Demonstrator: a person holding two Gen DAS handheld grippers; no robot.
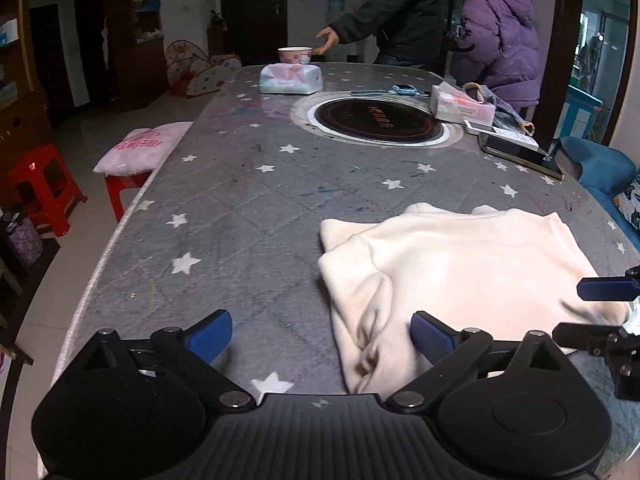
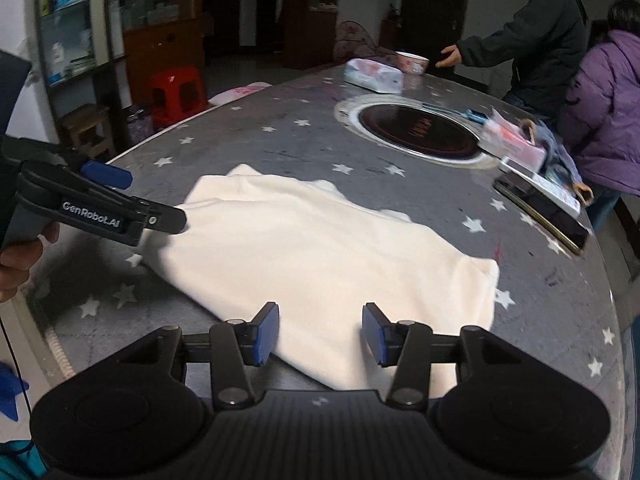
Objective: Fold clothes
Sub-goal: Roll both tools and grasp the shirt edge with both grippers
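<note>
In the left wrist view the cream fleece garment [image 1: 460, 264] lies lower right on the grey star-print desk [image 1: 240, 208], one sleeve folded in, while the left gripper [image 1: 320, 334] gapes empty. In the right wrist view the right gripper [image 2: 320, 332], jaws apart, hovers over its near hem; further folds look due.

On the table [image 1: 240, 208], the folded garment [image 1: 460, 264] lies at the near edge toward my right. My left gripper [image 1: 322, 336] sits at its left edge, my right gripper [image 2: 320, 330] over its near edge. Behind it lies the inset cooktop [image 1: 376, 120]; a tissue pack [image 1: 291, 79] and bowl [image 1: 295, 55] sit at the far edge, a phone [image 1: 520, 154] by the right edge.
</note>
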